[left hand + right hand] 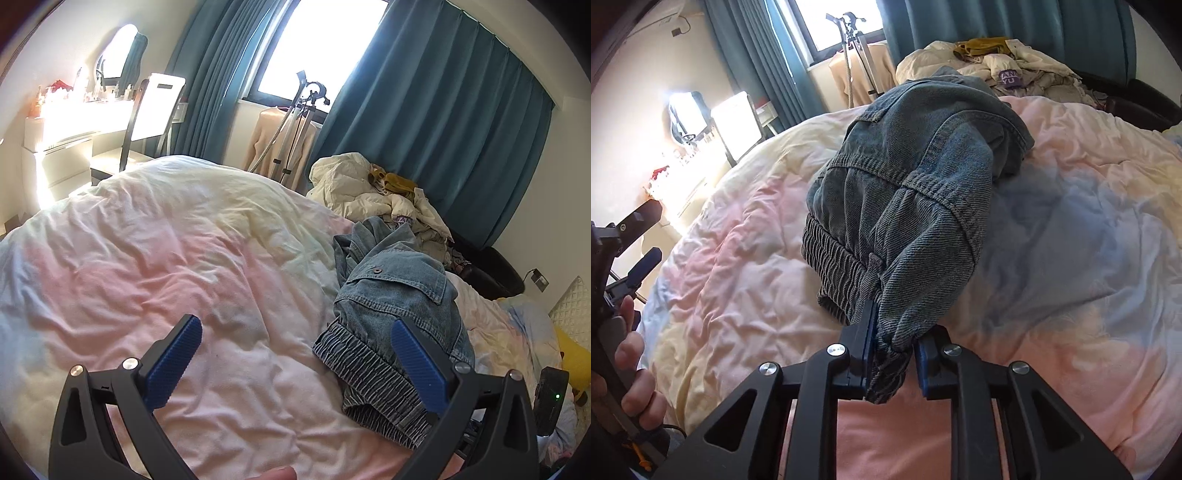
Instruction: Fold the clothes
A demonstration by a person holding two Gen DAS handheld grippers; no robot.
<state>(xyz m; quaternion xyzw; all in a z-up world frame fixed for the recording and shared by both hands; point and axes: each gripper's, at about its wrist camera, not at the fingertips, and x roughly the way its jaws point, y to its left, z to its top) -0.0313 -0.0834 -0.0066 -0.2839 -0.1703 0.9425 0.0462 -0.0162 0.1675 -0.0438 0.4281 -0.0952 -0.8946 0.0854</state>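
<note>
One bunched blue denim garment [908, 192] on the pastel crumpled duvet [1071, 240] is pinched at its edge by the right claw [892, 350], the left claw [295, 365] being held wide open, so slippage is risked if lifted.

Denim garment [905, 192]: coarse twill cloth, faded blue, with ribbed elastic waistband and a dull metal rivet. Duvet [166, 258] beneath it: soft, matt, crumpled cotton-like cloth. Right gripper [894, 341] clamped on the denim: matt black plastic, polished metal pins, blue textured rubbery pads. Left gripper [295, 354], beside the denim: same finish, pads [173, 363] finely ridged.
</note>
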